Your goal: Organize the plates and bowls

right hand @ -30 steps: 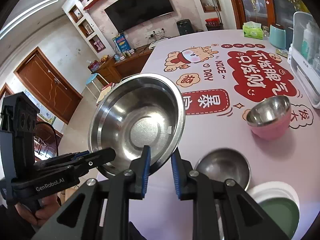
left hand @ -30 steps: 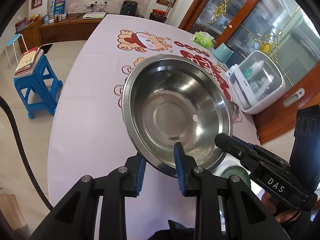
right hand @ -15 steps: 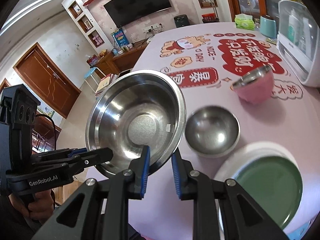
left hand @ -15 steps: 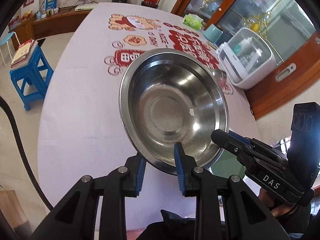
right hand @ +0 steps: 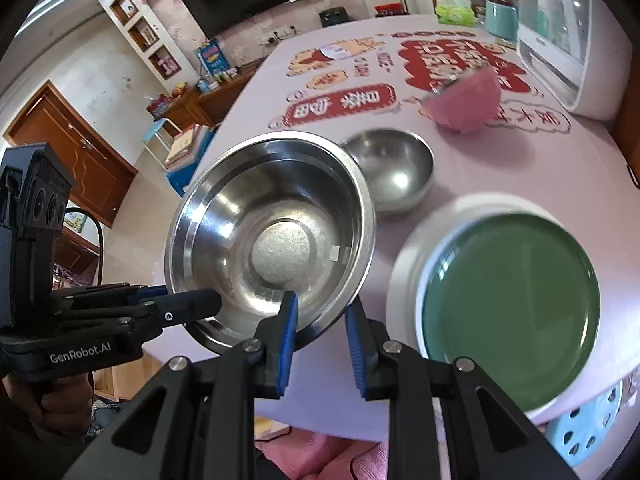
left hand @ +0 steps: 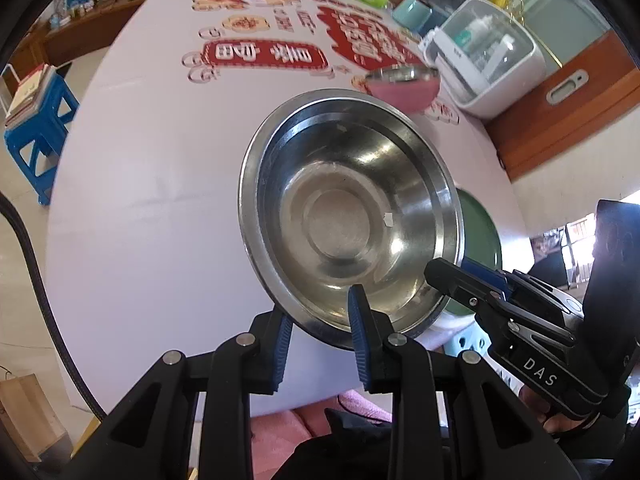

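Note:
A large steel bowl hangs tilted over the near end of the pink table. My left gripper is shut on its near rim, one pad inside and one outside. My right gripper clamps the rim further round, and its jaws are opening slightly with the rim still between the pads. To the right lies a green plate on a white plate. Behind the big bowl sit a small steel bowl and a pink bowl.
A white lidded box stands at the table's right edge, with a teal cup and a tissue pack beyond. A blue stool with books stands on the floor to the left. A pale blue perforated stool sits below the near edge.
Both grippers have carried the large bowl toward the near end of the table and lower. The small steel bowl and the green plate now show larger and closer in the right wrist view.

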The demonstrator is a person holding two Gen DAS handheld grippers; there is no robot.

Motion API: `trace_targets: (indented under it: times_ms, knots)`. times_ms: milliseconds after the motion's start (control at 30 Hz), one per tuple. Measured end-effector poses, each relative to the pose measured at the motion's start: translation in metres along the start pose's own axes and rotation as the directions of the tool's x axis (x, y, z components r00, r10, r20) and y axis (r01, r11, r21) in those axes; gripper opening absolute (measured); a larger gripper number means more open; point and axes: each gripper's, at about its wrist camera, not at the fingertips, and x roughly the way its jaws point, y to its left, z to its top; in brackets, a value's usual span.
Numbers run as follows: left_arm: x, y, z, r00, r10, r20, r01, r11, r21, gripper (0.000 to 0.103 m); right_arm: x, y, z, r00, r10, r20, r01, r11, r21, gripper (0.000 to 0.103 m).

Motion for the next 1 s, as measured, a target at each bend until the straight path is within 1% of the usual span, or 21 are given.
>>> trace_targets:
  times_ms: [300, 467, 600, 800, 900, 1000]
  knots:
    - [0.034, -0.004, -0.015, 0.995, 0.022, -0.1, -0.019, 0.999, 0.028, 0.026, 0.015, -0.008, -0.028, 0.996, -0.064, -0.062, 0.067, 0.997, 0.033, 0.025]
    - [0.048, 0.001, -0.021, 0.989, 0.05, -0.139, -0.046, 0.999, 0.03, 0.027, 0.025, -0.005, -0.036, 0.993, -0.078, -0.086, 0.081, 0.996, 0.035, 0.027]
    - [0.056, 0.005, -0.024, 0.982, 0.095, -0.163, -0.089, 0.995, 0.039, 0.03, 0.034, -0.002, -0.04, 0.99, -0.081, -0.113, 0.086, 0.995, 0.04, 0.029]
    - [0.059, 0.008, -0.026, 0.976, 0.154, -0.156, -0.147, 0.988, 0.056, 0.031, 0.036, 0.004, -0.039, 0.988, -0.108, -0.112, 0.111, 0.994, 0.022, 0.031]
    - [0.057, 0.011, -0.025, 0.97, 0.2, -0.135, -0.193, 0.979, 0.069, 0.031, 0.034, 0.007, -0.037, 0.985, -0.141, -0.098, 0.142, 0.99, 0.007, 0.031]
    - [0.05, 0.015, -0.023, 0.971, 0.216, -0.103, -0.21, 0.976, 0.062, 0.031, 0.032, 0.01, -0.035, 0.985, -0.152, -0.087, 0.152, 0.988, -0.001, 0.033]
